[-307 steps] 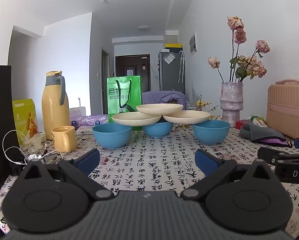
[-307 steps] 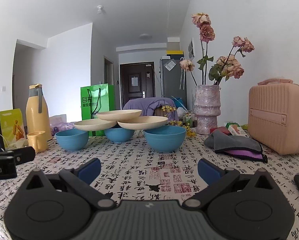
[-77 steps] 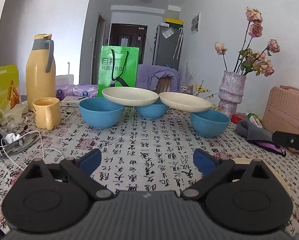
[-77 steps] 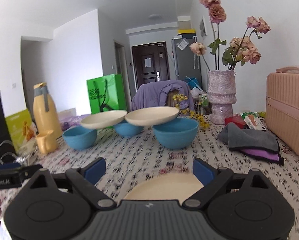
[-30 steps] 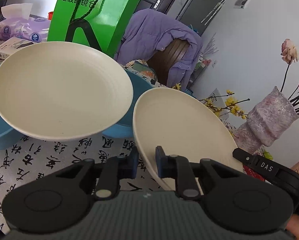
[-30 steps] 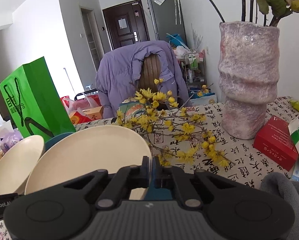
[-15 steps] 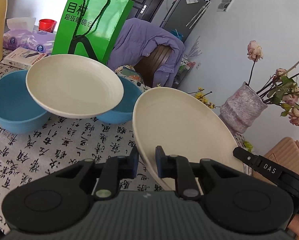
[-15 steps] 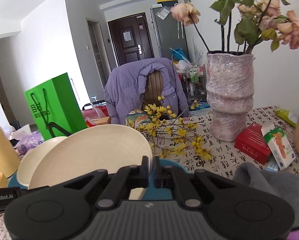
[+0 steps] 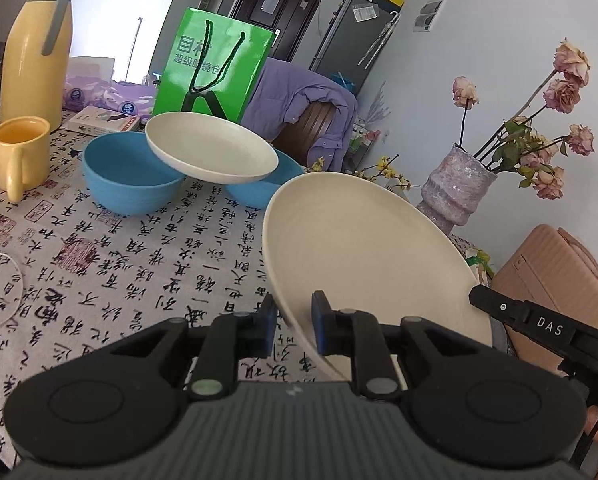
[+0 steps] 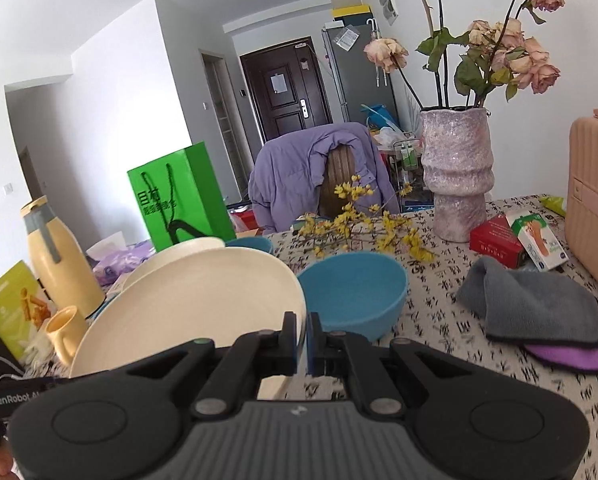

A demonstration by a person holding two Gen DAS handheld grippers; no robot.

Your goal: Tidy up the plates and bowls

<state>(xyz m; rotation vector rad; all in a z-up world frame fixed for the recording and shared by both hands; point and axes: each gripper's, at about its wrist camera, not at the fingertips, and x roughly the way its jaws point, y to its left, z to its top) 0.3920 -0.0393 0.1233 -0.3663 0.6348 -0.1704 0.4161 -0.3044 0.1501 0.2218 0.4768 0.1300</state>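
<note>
Both grippers hold one cream plate (image 9: 363,264) tilted above the table. My left gripper (image 9: 293,324) is shut on its near rim. My right gripper (image 10: 302,336) is shut on its right rim, where the same plate (image 10: 195,304) fills the left of that view. A second cream plate (image 9: 211,152) rests across two blue bowls, one on the left (image 9: 131,176) and one behind it (image 9: 259,194). A third blue bowl (image 10: 353,292) stands uncovered just right of the held plate.
On the patterned tablecloth (image 9: 139,264) stand a yellow mug (image 9: 17,156), a yellow thermos (image 9: 35,48) and a green paper bag (image 9: 215,68) at the back left. A vase of roses (image 10: 457,176), red box (image 10: 495,240), grey cloth (image 10: 535,304) and pink case (image 9: 559,272) are on the right.
Both grippers have drawn back and slightly up with the plate between them. The bowls and the other plate now sit farther away, and the right blue bowl has come into view.
</note>
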